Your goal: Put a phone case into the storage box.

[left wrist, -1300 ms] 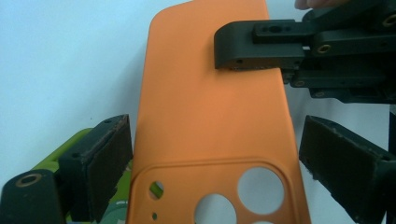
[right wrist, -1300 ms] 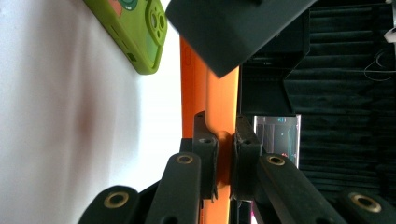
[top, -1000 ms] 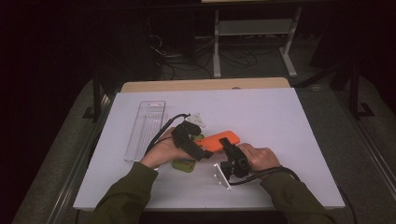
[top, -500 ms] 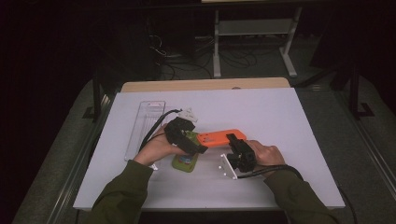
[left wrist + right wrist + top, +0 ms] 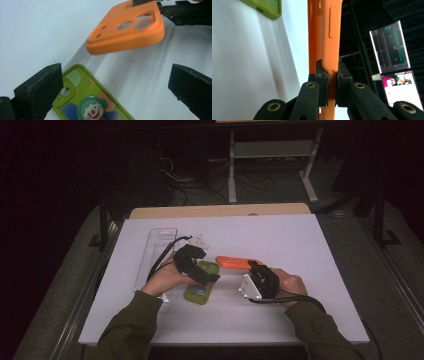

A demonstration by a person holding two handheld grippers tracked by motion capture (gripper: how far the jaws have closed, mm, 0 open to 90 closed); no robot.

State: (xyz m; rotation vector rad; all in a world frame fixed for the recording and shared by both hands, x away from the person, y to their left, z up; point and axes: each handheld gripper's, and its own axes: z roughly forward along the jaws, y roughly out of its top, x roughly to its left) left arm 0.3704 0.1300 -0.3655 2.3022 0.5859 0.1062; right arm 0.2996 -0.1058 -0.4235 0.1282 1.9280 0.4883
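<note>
Count per high view, approx.:

- Phone cases: 2. One orange case (image 5: 239, 262), one green case (image 5: 201, 282) w/ clown print.
- Clear plastic tray (image 5: 156, 251): 1, at table's left.
- Grippers: 2, left gripper (image 5: 207, 276) and right gripper (image 5: 254, 268), one per hand.
- Grey three-cornered plates: 2, one on each gripper.
- Hands: 2; green sleeves: 2.
- White table (image 5: 300, 240): 1.
- Wooden board (image 5: 220, 210) at far edge: 1.
- Metal stand (image 5: 272, 150) on floor behind: 1.
- Floor cables: several, no. unclear.

You find no readable words, brands or numbers here. The green phone case (image 5: 92, 105) bears only a clown picture. The far screens (image 5: 398, 67) may carry text, too blurred to read.
</note>
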